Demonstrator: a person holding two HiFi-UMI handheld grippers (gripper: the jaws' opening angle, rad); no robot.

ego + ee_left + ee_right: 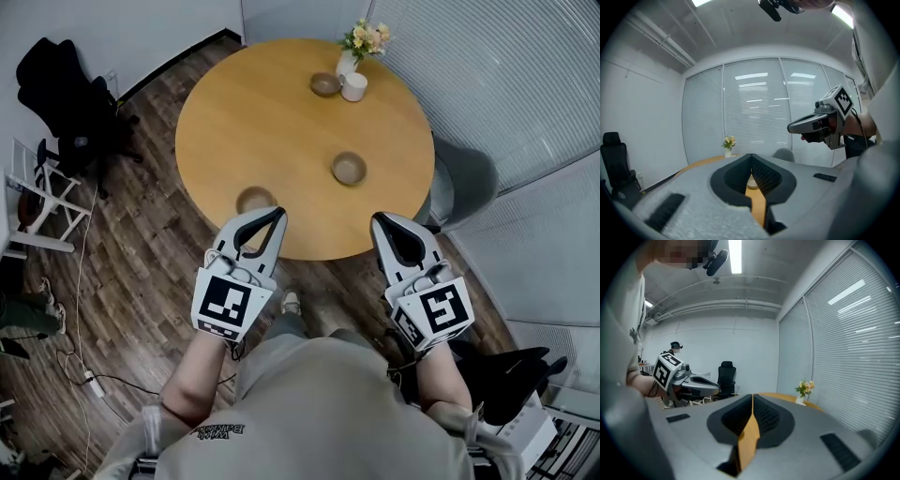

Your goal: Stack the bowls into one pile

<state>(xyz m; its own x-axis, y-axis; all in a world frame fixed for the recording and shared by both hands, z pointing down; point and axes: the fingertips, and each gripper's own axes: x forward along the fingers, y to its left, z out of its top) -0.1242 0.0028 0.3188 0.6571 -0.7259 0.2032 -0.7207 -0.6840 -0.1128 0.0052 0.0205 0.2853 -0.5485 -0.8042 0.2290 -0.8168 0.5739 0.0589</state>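
Note:
Three brown bowls sit apart on the round wooden table: one at the far side, one right of centre, and one near the front edge. My left gripper hovers over the table's front edge, just right of the near bowl, with its jaws shut and empty. My right gripper is level with it further right, also shut and empty. In the left gripper view the closed tips meet, and a pale bowl shows through the gap behind them. The right gripper view shows closed tips over the table.
A vase of flowers and a white cup stand beside the far bowl. A grey chair is at the table's right. A black office chair and a white frame stand at the left, with cables on the wood floor.

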